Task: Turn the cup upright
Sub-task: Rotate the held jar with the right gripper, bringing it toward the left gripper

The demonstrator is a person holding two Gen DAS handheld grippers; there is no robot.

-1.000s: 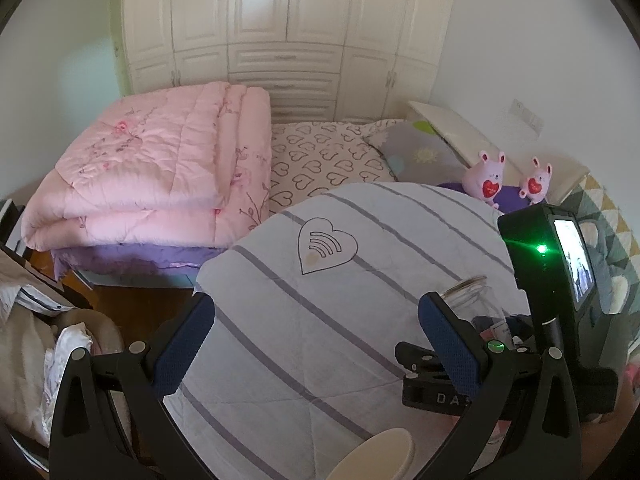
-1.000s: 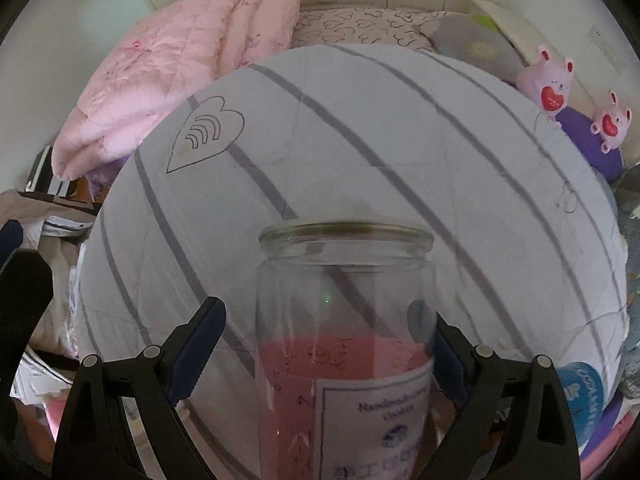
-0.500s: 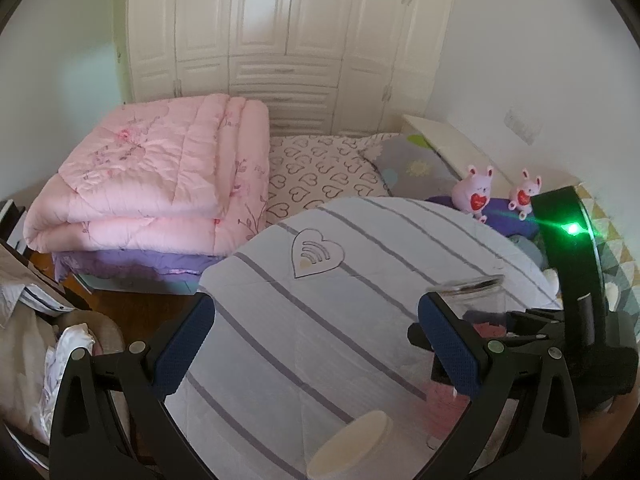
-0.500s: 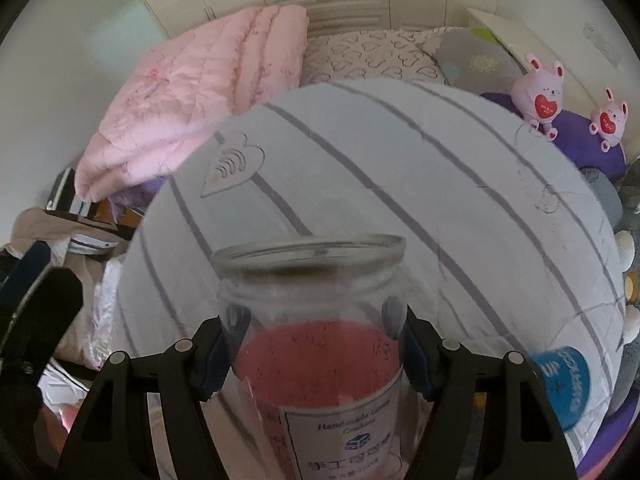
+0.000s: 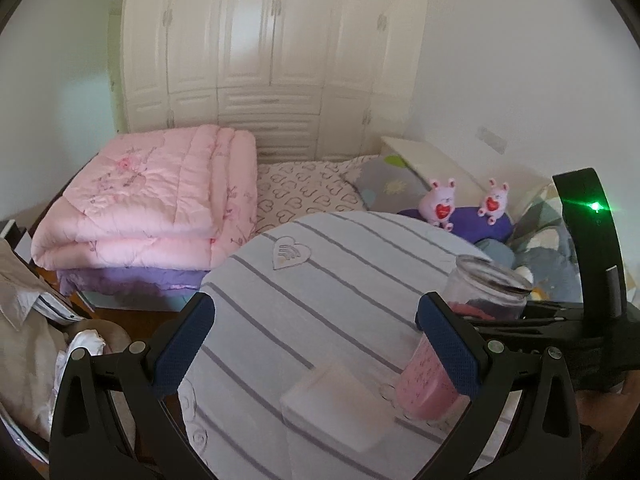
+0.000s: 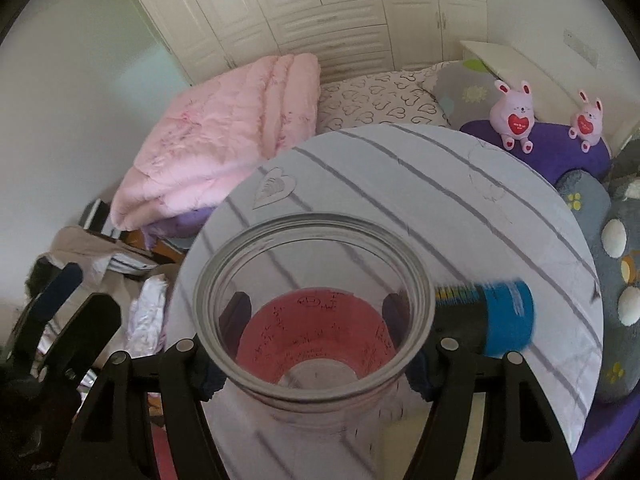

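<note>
The cup is a clear glass jar (image 6: 316,320) with a pink lower band and a wide open mouth. My right gripper (image 6: 314,320) is shut on its body, mouth up and tilted towards the camera, over the round striped table (image 6: 460,208). In the left wrist view the jar (image 5: 476,312) stands mouth up at the right with its pink base near the tabletop, and the right gripper grips it from the right. My left gripper (image 5: 316,340) is open and empty, left of the jar above the table (image 5: 300,300).
A white flat lid-like piece (image 5: 340,412) lies on the table near the front. A blue-capped tube (image 6: 492,316) lies right of the jar. A bed with a pink folded quilt (image 5: 152,204), cushions and two plush rabbits (image 5: 440,200) stands behind. Clothes are piled at the left.
My right gripper closed on the jar and lifted and tilted it, so I now look into its mouth. Both grippers rose; the left camera shows more of the room.
</note>
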